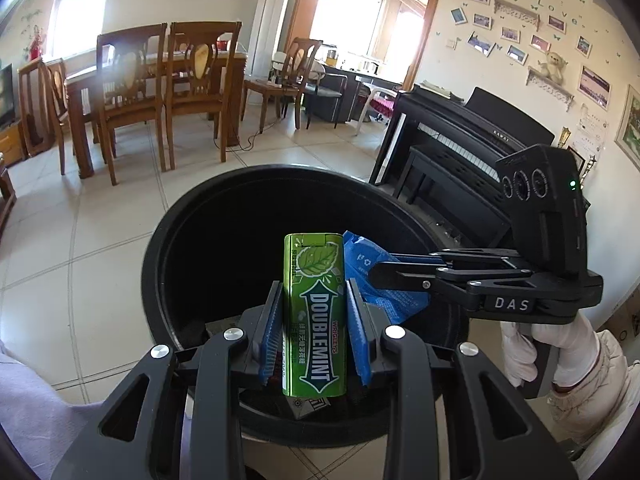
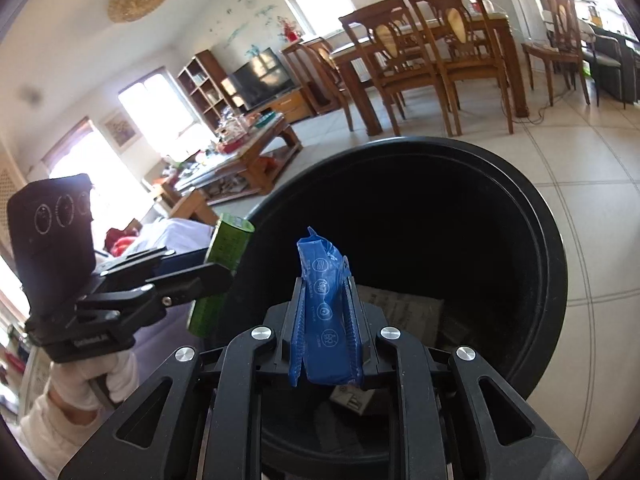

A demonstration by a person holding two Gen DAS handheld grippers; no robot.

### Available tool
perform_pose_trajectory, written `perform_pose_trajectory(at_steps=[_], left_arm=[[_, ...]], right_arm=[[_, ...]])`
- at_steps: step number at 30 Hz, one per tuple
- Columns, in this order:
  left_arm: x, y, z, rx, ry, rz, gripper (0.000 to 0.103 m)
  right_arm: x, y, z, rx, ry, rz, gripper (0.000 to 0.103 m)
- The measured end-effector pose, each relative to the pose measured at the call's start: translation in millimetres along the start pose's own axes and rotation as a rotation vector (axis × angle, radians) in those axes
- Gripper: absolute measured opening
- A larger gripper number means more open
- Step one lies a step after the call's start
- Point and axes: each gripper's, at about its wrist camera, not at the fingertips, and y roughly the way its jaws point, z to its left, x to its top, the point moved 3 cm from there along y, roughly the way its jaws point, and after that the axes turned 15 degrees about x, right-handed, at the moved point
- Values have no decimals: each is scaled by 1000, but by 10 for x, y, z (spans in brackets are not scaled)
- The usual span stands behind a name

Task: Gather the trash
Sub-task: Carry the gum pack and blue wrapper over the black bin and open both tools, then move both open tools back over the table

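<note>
A green Doublemint gum box [image 1: 314, 316] stands upright between the blue pads of my left gripper [image 1: 314, 312], which is shut on it above the round black trash bin [image 1: 160, 256]. My right gripper [image 2: 326, 312] is shut on a crumpled blue wrapper [image 2: 322, 320] over the same bin [image 2: 552, 264]. In the left wrist view the right gripper [image 1: 384, 276] comes in from the right with the blue wrapper [image 1: 364, 260] beside the gum box. The right wrist view has the left gripper [image 2: 216, 276] at the left, holding the gum box [image 2: 224, 256]. Paper scraps [image 2: 404, 312] lie inside the bin.
The bin stands on a beige tiled floor [image 1: 80, 248]. A black digital piano [image 1: 460, 160] is close behind it on the right. Wooden dining chairs and a table [image 1: 160, 92] stand further back. A cluttered coffee table [image 2: 236, 160] and a TV [image 2: 262, 78] lie to the left. White-gloved hands [image 1: 560, 356] hold the grippers.
</note>
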Motion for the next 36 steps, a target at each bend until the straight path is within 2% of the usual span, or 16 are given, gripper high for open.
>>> perform_pose_trajectory(at_steps=[13, 31, 32, 34, 36], left_arm=[[-66, 288, -93, 34, 45, 48, 31], [-56, 250, -212, 73, 71, 48, 33], [-66, 242, -210, 75, 72, 47, 34], [-75, 216, -219, 81, 75, 42, 45], [-90, 170, -224, 97, 80, 27, 52]], right_arm=[[40, 207, 47, -31, -12, 18, 19], [45, 335, 172, -50, -14, 34, 20], [49, 334, 173, -49, -10, 31, 21], [51, 329, 177, -50, -5, 24, 29], [68, 306, 183, -66, -9, 8, 39]])
